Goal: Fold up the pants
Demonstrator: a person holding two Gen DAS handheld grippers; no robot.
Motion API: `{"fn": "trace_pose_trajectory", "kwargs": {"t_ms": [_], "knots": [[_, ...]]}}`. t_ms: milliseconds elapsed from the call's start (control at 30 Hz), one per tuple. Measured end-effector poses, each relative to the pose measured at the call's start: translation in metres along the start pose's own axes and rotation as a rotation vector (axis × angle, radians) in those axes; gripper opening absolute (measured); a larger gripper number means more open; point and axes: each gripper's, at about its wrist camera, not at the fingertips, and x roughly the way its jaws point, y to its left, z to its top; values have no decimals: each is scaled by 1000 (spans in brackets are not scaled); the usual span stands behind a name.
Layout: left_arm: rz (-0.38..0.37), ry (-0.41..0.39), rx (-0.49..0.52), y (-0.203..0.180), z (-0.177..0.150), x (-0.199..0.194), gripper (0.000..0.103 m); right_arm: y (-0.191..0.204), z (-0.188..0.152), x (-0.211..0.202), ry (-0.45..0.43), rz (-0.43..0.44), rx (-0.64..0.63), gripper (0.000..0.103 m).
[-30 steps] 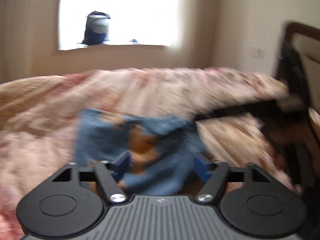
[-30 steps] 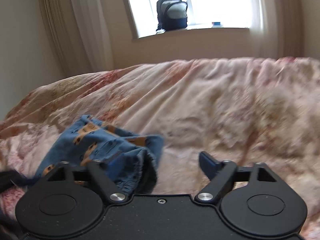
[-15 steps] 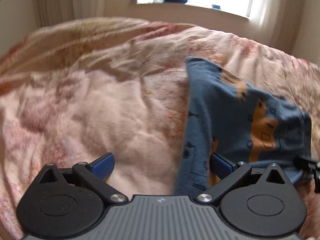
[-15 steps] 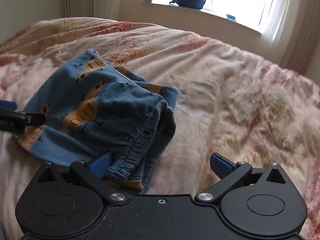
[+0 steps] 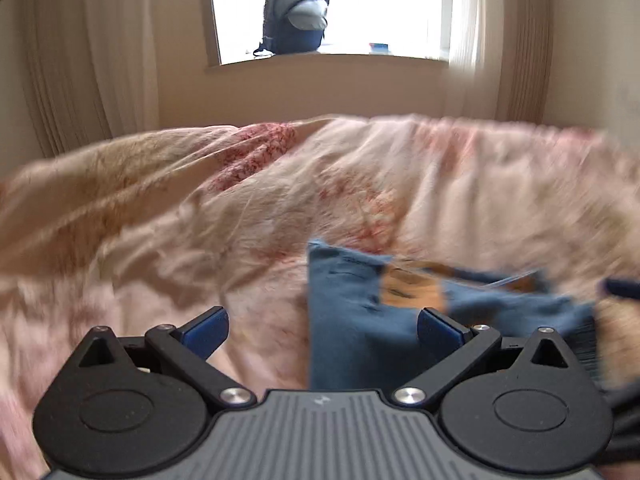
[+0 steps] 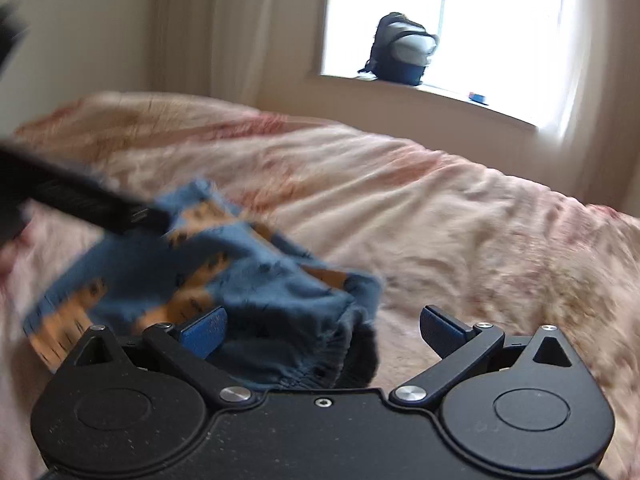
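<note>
Left wrist view: the left gripper [image 5: 322, 334] has its blue-padded jaws spread wide, grasping nothing, having widened a moment ago. The small blue cotton pants with orange prints [image 5: 360, 320] lie folded on the pink floral bedspread [image 5: 200, 220], their left edge between the jaws. In the right wrist view the right gripper [image 6: 323, 334] is likewise released, the elastic waistband just ahead of its left pad. Beyond, a dark backpack [image 5: 294, 20] sits on the windowsill [image 5: 320, 60].
</note>
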Motion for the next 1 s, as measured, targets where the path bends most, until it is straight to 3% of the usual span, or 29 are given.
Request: {"fn": "trace_pose_trajectory", "kwargs": {"t_ms": [67,133,267,367,433,533,633,733,833,933,1000], "knots": [[10,5,24,1,-7,22,103,-2,-4,9,8,-62,-35,102],[-55,-26,-46,13,-16,33,103,-15,-4,13,13,-88,-5,102],[-161,37,-236,41,-13,40,103,-35,3,8,20,-49,135,102],[-168,-36,-306,50,-7,29,103,-35,5,-4,-81,8,150,102],[-168,-62,-278,49,-5,29,103,-29,5,3,-72,-26,131,102],[-63,14,-190,43,-7,49,103,-24,0,22,21,-147,66,102],[-101,27,-264,54,-13,54,103,-33,-2,21,24,-120,140,102],[-93,13,-296,59,-10,44,103,-33,1,7,-64,-92,158,102],[-98,-36,-292,58,-8,33,103,-28,4,2,-104,-146,125,102],[-91,-34,-248,52,-6,31,103,-26,0,7,-51,-244,80,102],[-44,-10,-196,44,-8,37,103,-33,-4,16,7,-256,95,102]]}}
